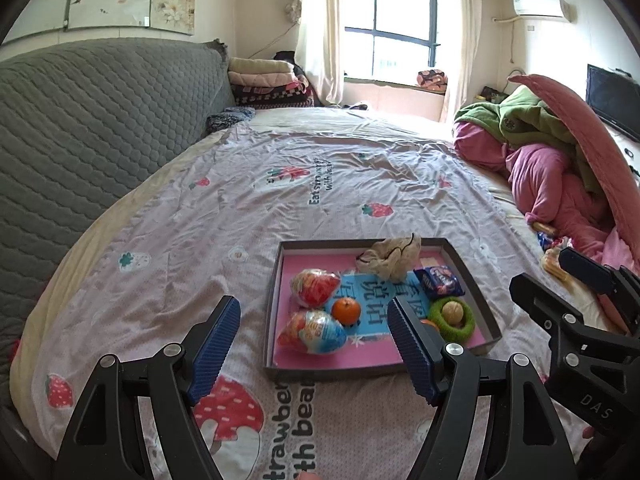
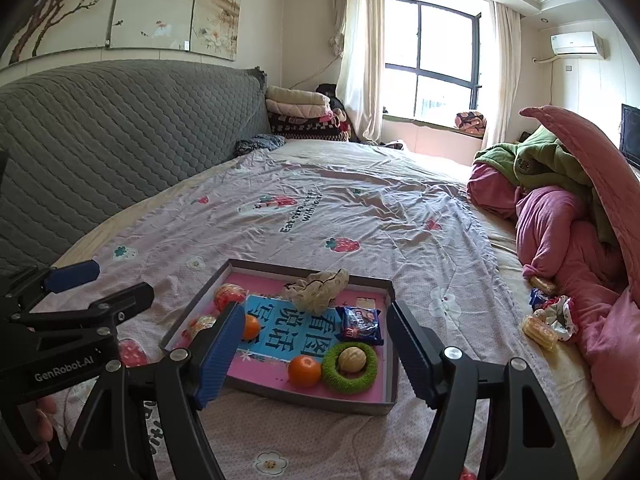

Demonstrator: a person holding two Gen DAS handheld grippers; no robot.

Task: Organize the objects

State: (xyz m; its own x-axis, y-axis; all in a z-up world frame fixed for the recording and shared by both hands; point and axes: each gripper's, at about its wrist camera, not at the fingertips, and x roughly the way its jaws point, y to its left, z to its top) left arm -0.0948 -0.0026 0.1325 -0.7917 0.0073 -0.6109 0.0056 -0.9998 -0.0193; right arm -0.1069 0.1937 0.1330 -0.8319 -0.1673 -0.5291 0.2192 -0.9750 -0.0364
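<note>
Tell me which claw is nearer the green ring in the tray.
Right, probably. The right claw hangs open above the tray's near edge, ring between its fingers in view. The left claw sits open further left, by the wrapped eggs.

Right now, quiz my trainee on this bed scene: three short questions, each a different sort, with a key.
1. True or false: the walnut sits inside the green ring.
2. Multiple choice: how are the left gripper and right gripper set? A) both open, holding nothing B) both shut C) left shut on an orange
3. Fill in: the blue snack packet lies inside the ____, while other snacks lie loose on the bed beside the pink blanket.

Key: 1 true; 2 A; 3 tray
</note>
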